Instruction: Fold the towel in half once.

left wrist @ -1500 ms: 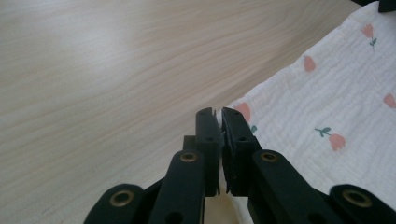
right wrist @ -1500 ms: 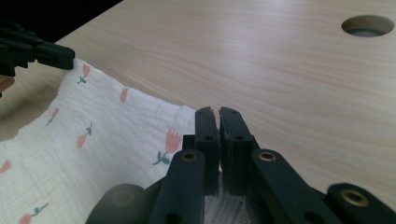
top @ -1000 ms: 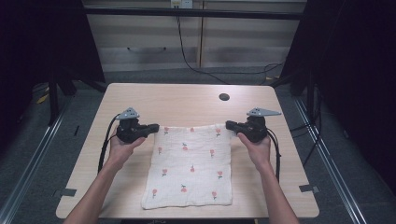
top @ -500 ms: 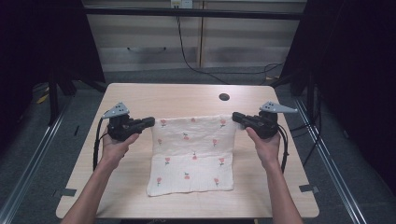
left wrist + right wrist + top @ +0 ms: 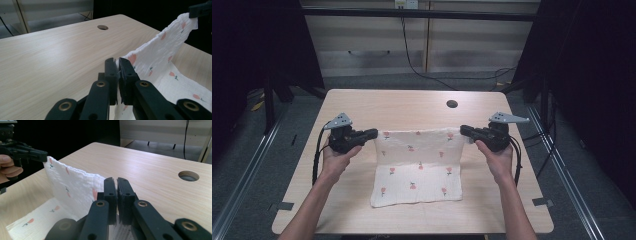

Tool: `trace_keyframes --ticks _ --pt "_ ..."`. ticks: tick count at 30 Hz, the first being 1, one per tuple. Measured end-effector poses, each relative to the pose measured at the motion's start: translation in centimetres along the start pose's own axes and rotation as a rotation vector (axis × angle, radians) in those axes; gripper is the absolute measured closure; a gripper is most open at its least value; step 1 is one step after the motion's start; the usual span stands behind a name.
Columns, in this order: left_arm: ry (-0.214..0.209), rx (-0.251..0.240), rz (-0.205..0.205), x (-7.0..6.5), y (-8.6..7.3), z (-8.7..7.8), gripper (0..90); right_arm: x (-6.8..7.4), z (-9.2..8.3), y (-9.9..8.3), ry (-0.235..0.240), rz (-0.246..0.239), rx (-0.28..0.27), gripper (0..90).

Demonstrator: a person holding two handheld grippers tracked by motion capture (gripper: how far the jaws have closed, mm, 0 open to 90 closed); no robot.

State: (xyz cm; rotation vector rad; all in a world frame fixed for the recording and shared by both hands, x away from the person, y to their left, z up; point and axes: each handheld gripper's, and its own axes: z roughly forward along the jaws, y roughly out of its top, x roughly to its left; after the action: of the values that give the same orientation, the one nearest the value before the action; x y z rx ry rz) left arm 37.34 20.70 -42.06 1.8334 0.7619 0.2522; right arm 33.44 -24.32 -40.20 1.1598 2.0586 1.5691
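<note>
1. Across the middle of the counter (image 5: 362, 100) lies a white cloth (image 5: 419, 172) printed with small red flowers; its near half rests flat, its far edge is raised off the wood.
2. At the far left corner the left tongs (image 5: 373, 133) are clamped on the cloth; at the far right corner the right tongs (image 5: 463, 131) are clamped likewise; each gripper view shows fabric pinched between nearly closed jaws.
3. Between the two tongs the lifted edge runs taut, side to side; that is the cloth's long axis for now.
4. Both hands stand equally near; the loose near edge lies toward the person, so I judge a fold calls for carrying the held edge that way.
5. A round hole (image 5: 452, 104) sits beyond, well apart.
</note>
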Motion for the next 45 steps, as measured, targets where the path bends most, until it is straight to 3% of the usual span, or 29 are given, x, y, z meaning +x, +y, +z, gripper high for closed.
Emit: trace_keyframes --ticks 6,8,13,16,19,27,31,39,45 --pt "0.005 0.037 0.044 -1.2 -0.3 -0.5 86.1 0.9 -0.7 -0.2 0.013 -0.027 0.023 85.9" --pt "0.021 0.060 0.067 -1.4 -0.4 -0.6 86.1 1.0 -0.7 -0.5 0.008 -0.035 0.058 85.9" --pt "0.026 0.058 0.050 -1.5 -0.7 -1.4 86.2 1.2 -0.7 -1.5 0.017 -0.030 0.099 85.7" --pt "0.023 0.071 0.055 -1.9 -1.5 -1.6 86.2 1.6 -0.5 -2.1 0.012 -0.052 0.149 85.6" --pt "0.018 0.081 0.070 -2.4 -1.9 -1.9 86.2 1.8 -0.7 -2.7 0.017 -0.049 0.150 85.7" --pt "-0.011 0.086 0.045 -3.6 -2.1 -2.9 86.1 1.8 -1.9 -3.8 0.024 -0.029 0.137 85.6" --pt "-0.011 0.096 0.065 -4.2 -2.6 -3.0 86.1 2.1 -2.2 -4.2 0.027 -0.027 0.144 85.6" --pt "-0.021 0.123 0.005 -4.3 -4.4 -3.4 86.2 2.8 -2.7 -5.4 0.031 -0.034 0.174 85.3" --pt "-0.029 0.161 0.035 -5.1 -5.4 -3.4 86.2 3.0 -2.9 -6.5 0.036 -0.030 0.180 85.6"
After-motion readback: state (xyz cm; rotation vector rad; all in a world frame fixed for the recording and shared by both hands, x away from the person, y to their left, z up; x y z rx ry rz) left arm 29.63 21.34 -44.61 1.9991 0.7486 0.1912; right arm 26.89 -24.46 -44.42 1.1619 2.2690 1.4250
